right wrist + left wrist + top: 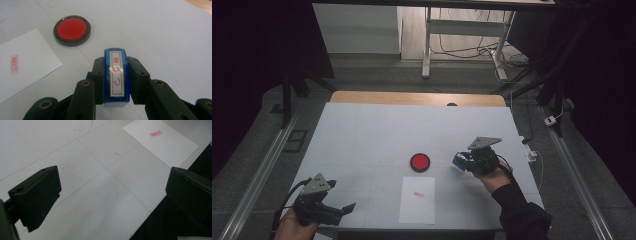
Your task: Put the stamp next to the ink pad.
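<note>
I have the blue plastic stamp with the white label of red characters (116, 79) pinched between the two black jaws of my right gripper (116, 75), the pads pressed flat on its two long sides; in the right gripper view its long axis runs straight out along the jaws, the rounded far end aimed between the round red ink pad in its black rim (72, 30) and the bare table to its right; in the high view the stamp (459, 160) juts from the gripper (463, 162) toward the ink pad (420, 162), right of it and apart from it, over the white tabletop (377, 135); whether it touches the surface I cannot tell. Just in front of the ink pad, nearer me, lies the white rectangular sheet of paper (417, 199) bearing one small red stamp mark (418, 194); my left gripper (112, 192) sits at the near left corner of the table, its jaws spread wide with nothing between them, the sheet (160, 141) lying beyond them.
</note>
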`<move>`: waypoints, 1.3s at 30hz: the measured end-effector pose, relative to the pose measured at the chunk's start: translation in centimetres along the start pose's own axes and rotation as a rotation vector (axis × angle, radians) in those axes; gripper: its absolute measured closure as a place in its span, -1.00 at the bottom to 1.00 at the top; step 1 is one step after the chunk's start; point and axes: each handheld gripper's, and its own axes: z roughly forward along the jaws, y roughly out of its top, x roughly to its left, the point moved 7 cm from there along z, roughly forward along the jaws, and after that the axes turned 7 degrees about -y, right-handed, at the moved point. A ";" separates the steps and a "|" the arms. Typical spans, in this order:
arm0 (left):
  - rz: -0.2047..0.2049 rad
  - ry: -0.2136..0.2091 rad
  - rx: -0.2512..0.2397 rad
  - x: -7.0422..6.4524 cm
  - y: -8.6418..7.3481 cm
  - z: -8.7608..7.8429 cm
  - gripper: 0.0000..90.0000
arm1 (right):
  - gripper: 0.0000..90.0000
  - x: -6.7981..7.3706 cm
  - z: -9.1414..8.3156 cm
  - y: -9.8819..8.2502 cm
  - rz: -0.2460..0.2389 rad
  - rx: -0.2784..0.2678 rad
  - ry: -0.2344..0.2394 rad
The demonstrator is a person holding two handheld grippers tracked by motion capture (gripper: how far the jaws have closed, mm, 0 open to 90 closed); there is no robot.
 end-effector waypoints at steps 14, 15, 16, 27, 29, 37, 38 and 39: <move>-0.002 -0.001 0.000 0.0 0.0 0.0 -0.99 | 0.54 -0.7 1.3 -1.2 0.001 0.032 0.006; -0.002 -0.001 0.000 0.0 0.0 0.0 -0.99 | 0.54 -0.7 1.4 -1.2 0.001 0.035 0.008; -0.002 -0.001 0.001 0.0 0.0 0.0 -0.99 | 0.54 -0.7 1.4 -1.3 0.005 0.038 0.011; -0.003 -0.002 0.001 0.0 0.0 0.0 -0.99 | 0.44 -0.6 1.7 -1.5 -0.003 0.054 0.015; -0.003 -0.001 0.002 0.0 0.0 0.0 -0.99 | 0.41 -0.6 1.6 -1.4 0.002 0.047 0.010; -0.002 -0.001 -0.002 0.0 0.0 0.0 -0.99 | 0.12 -0.6 0.4 -0.6 0.040 0.009 -0.018; -0.004 -0.001 -0.003 0.0 0.0 -0.1 -0.99 | 0.09 -0.6 0.2 -0.5 0.042 0.010 -0.017; -0.005 -0.001 -0.002 0.0 0.0 -0.1 -0.99 | 0.05 -0.5 0.1 -0.5 0.046 0.014 -0.013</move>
